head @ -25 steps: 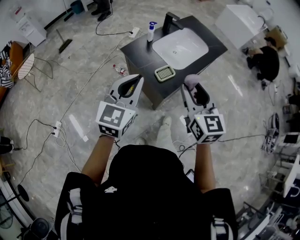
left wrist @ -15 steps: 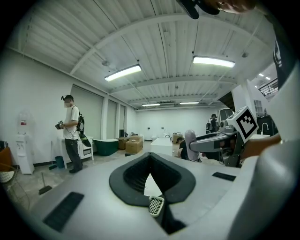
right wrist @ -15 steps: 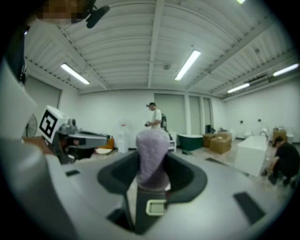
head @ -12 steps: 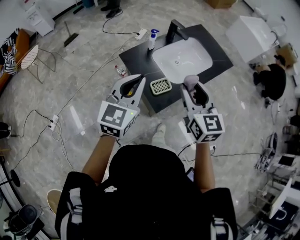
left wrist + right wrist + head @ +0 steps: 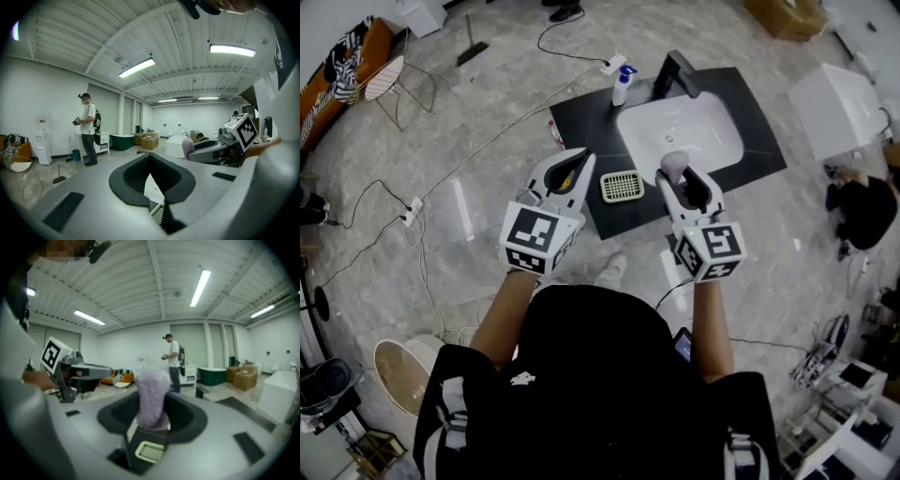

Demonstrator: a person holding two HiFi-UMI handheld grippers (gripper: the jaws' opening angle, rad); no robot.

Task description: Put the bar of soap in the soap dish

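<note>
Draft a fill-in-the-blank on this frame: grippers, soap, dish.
1. The right gripper is shut on the bar of soap; the left gripper is shut on ____.
2. The soap dish on the counter is ____.
3. The spray bottle beside the sink stands ____.
Missing: nothing; empty; upright.

Dark counter point(image 5: 586, 117) carries a white basin point(image 5: 689, 136), green soap dish point(image 5: 622, 186), spray bottle point(image 5: 622, 86) and black faucet point(image 5: 678, 70)
</note>
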